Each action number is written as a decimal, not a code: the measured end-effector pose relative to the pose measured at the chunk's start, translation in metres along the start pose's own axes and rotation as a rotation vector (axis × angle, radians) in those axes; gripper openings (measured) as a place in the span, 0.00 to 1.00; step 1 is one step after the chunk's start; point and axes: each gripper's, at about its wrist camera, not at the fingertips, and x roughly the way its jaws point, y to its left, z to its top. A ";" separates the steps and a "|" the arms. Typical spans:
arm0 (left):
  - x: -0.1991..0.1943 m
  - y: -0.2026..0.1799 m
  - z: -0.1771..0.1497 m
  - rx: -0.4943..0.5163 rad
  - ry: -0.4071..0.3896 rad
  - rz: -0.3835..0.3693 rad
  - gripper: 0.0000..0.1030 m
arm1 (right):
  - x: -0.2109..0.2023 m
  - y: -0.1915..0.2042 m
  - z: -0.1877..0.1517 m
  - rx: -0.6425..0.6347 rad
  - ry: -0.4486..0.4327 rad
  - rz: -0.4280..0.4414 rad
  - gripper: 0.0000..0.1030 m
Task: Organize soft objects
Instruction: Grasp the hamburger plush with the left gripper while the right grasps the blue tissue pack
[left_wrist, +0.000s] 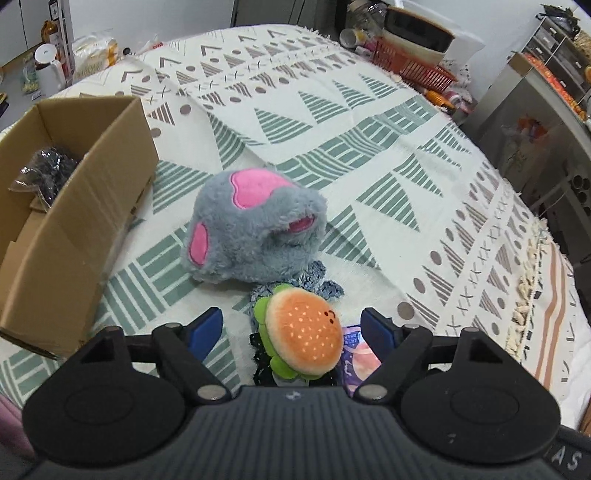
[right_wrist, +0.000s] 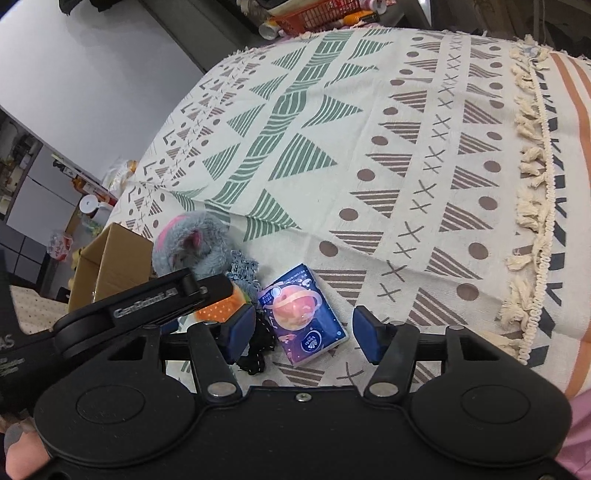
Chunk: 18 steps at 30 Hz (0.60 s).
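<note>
left wrist view: the left gripper (left_wrist: 293, 330) has its blue fingers (left_wrist: 205, 330) spread wide and grasps nothing; a burger toy (left_wrist: 303, 338) with a green underside sits between them without touching either pad. just beyond it lies a blue knitted cloth (left_wrist: 314, 282), and past that a grey and pink plush toy (left_wrist: 251, 225) rests on the patterned blanket (left_wrist: 369, 147). a tissue pack (left_wrist: 356, 354) shows just right of the burger toy, partly hidden. a cardboard box (left_wrist: 77, 206) stands open to the left, near the plush toy, with a dark bagged bundle (left_wrist: 44, 173) inside. right wrist view: the right gripper (right_wrist: 304, 334) is likewise released, its fingers (right_wrist: 369, 338) apart on either side of the tissue pack (right_wrist: 304, 315), which lies flat on the blanket (right_wrist: 369, 147). a black lacy item (right_wrist: 258, 347) lies beside the left pad. the left gripper's arm crosses the lower left, covering part of the burger toy (right_wrist: 218, 310); the plush toy (right_wrist: 195, 247) and box (right_wrist: 114, 262) lie behind it.
</note>
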 end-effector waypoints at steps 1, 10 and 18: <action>0.003 0.000 0.000 0.003 0.000 0.003 0.78 | 0.002 0.001 0.000 -0.003 0.005 0.001 0.56; 0.009 0.010 0.001 -0.049 0.016 -0.029 0.30 | 0.023 0.006 0.004 -0.016 0.046 0.013 0.56; 0.001 0.017 0.006 -0.076 0.000 -0.047 0.24 | 0.039 0.013 0.007 -0.050 0.073 0.023 0.56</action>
